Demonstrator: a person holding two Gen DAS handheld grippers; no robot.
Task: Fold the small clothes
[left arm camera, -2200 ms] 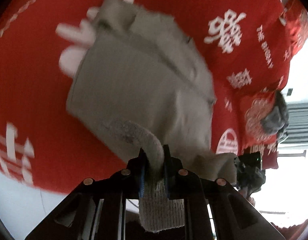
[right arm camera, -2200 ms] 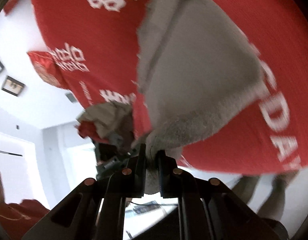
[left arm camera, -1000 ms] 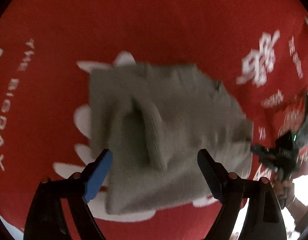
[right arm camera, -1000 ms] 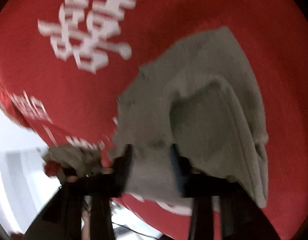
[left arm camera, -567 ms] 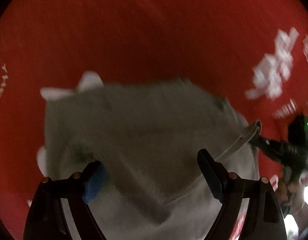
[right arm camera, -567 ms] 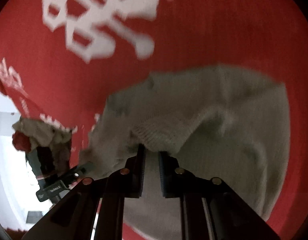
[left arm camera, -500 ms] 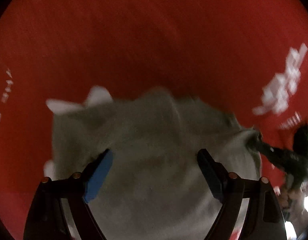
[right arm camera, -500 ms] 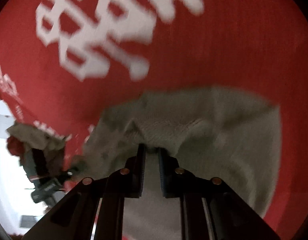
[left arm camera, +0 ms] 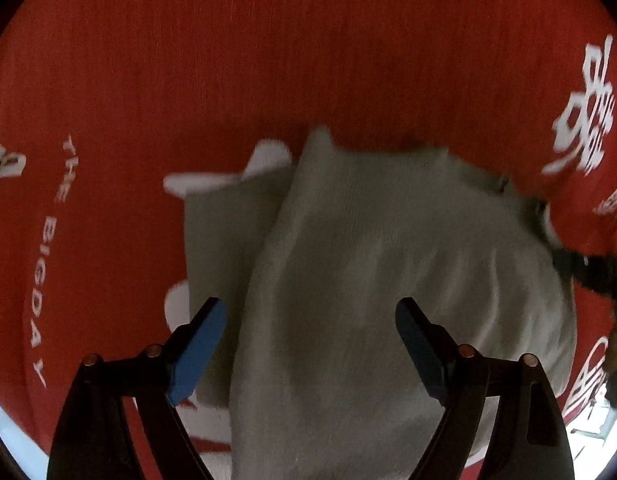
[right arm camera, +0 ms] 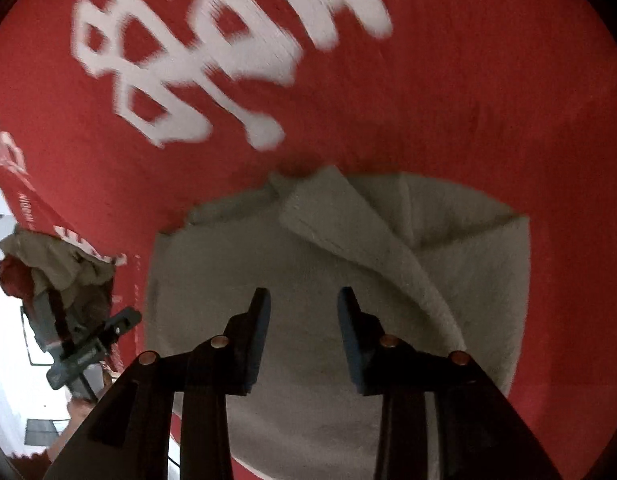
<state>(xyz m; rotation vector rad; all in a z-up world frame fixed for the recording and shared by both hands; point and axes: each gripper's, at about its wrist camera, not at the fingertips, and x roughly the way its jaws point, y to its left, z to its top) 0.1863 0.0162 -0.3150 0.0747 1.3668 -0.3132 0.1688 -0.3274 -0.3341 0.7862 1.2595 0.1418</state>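
A small grey knit garment (left arm camera: 388, 280) lies folded on a red cloth with white lettering (left arm camera: 308, 60). My left gripper (left arm camera: 310, 340) is open and empty, just above the garment's near part. In the right wrist view the same garment (right arm camera: 448, 248) shows a folded flap with a ribbed edge across its top. My right gripper (right arm camera: 303, 320) is open and empty above the garment, its fingers apart with no fabric between them. The other gripper (right arm camera: 88, 348) shows at the left edge of that view, at the garment's far side.
The red cloth (right arm camera: 468, 80) covers the whole work surface, with large white characters (right arm camera: 212, 48) beyond the garment. A pile of other small clothes (right arm camera: 48, 264) sits at the cloth's far left edge. White room floor shows past the cloth's edges.
My right gripper was shut on the garment's ribbed edge half a second ago and has opened, dropping the flap onto the garment. My left gripper stayed open and shifted a little over the garment.
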